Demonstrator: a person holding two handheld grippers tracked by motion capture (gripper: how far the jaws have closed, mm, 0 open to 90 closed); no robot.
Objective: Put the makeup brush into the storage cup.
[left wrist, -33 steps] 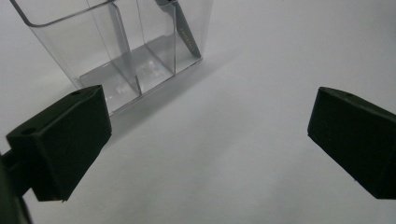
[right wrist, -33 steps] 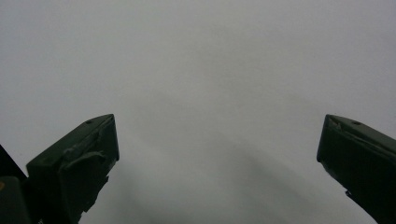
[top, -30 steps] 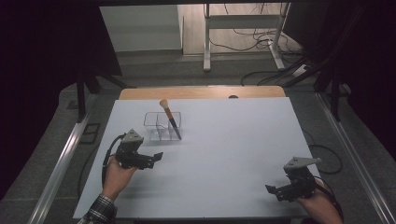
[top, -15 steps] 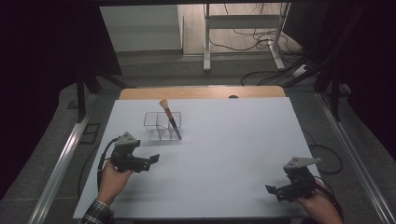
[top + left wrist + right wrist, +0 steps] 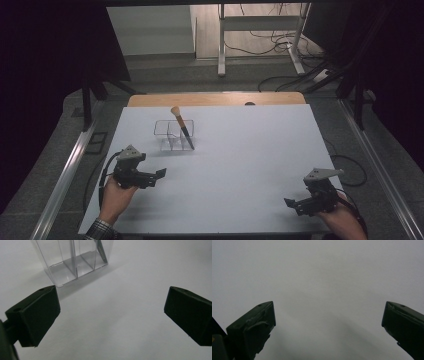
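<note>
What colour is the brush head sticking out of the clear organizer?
The brush head is tan-orange, on a dark handle; the high view shows it best.

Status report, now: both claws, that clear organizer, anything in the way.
Left claw open, empty, near the table's left edge. Right claw open, empty, front right. Clear organizer upright, brush leaning inside. Nothing between left claw and organizer.

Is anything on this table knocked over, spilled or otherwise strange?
Nothing stands out. The clear organizer stands upright on the table, a brush leaning inside it, bristles up. Both grippers, left and right, are open.
</note>
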